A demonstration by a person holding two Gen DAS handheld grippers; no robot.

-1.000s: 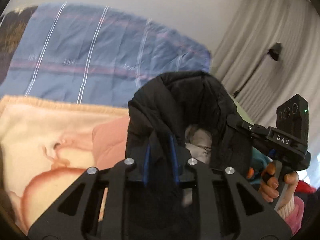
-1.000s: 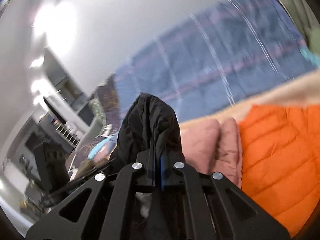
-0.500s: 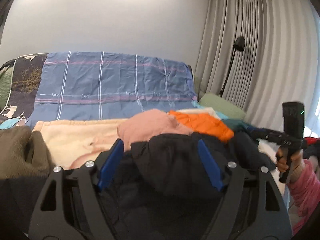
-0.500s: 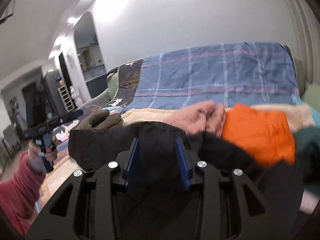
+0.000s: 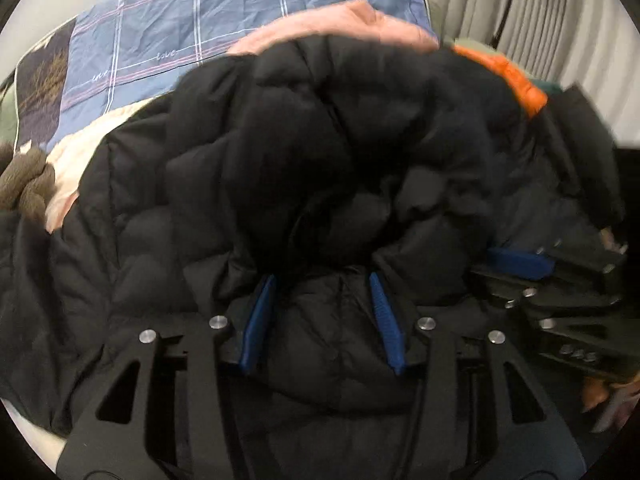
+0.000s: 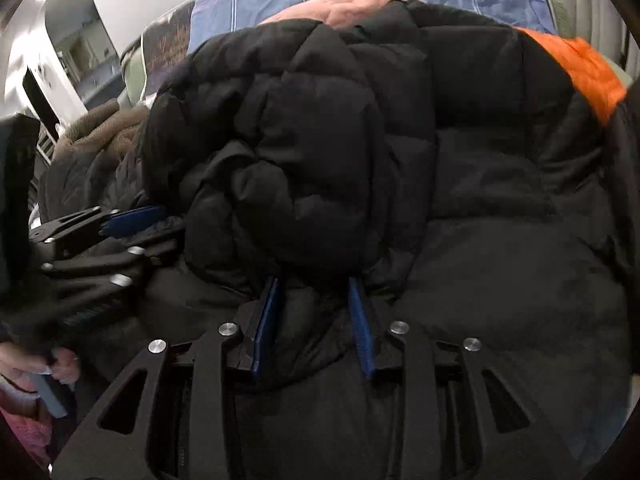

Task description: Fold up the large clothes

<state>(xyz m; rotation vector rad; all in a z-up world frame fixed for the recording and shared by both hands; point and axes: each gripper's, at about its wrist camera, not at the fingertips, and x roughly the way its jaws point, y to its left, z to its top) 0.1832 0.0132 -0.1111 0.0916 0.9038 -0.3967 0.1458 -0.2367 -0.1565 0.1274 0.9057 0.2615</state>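
Observation:
A black quilted puffer jacket (image 5: 300,140) (image 6: 340,140) lies bunched on the bed and fills both wrist views. My left gripper (image 5: 320,280) points down at it, its jaws closing with a puffy fold between the blue pads. My right gripper (image 6: 313,282) is just to the right, its jaws also closing, with jacket fabric bunched between the pads and touching both. Each gripper shows in the other's view: the right gripper's blue pad (image 5: 520,264) and the left gripper's blue pad (image 6: 132,216), both against the jacket.
Behind the jacket lie a pink garment (image 5: 340,26), an orange puffer (image 5: 516,76) and a blue plaid sheet (image 5: 200,20). A brown fleece (image 6: 104,124) sits at the left. Grey curtains (image 5: 540,12) hang at the right. A person's hand (image 6: 52,364) holds the left gripper's handle.
Both grippers held the jacket raised, let it go as they opened, then dropped down onto the pile. The jacket now lies flat on the bed with folds between both pairs of pads.

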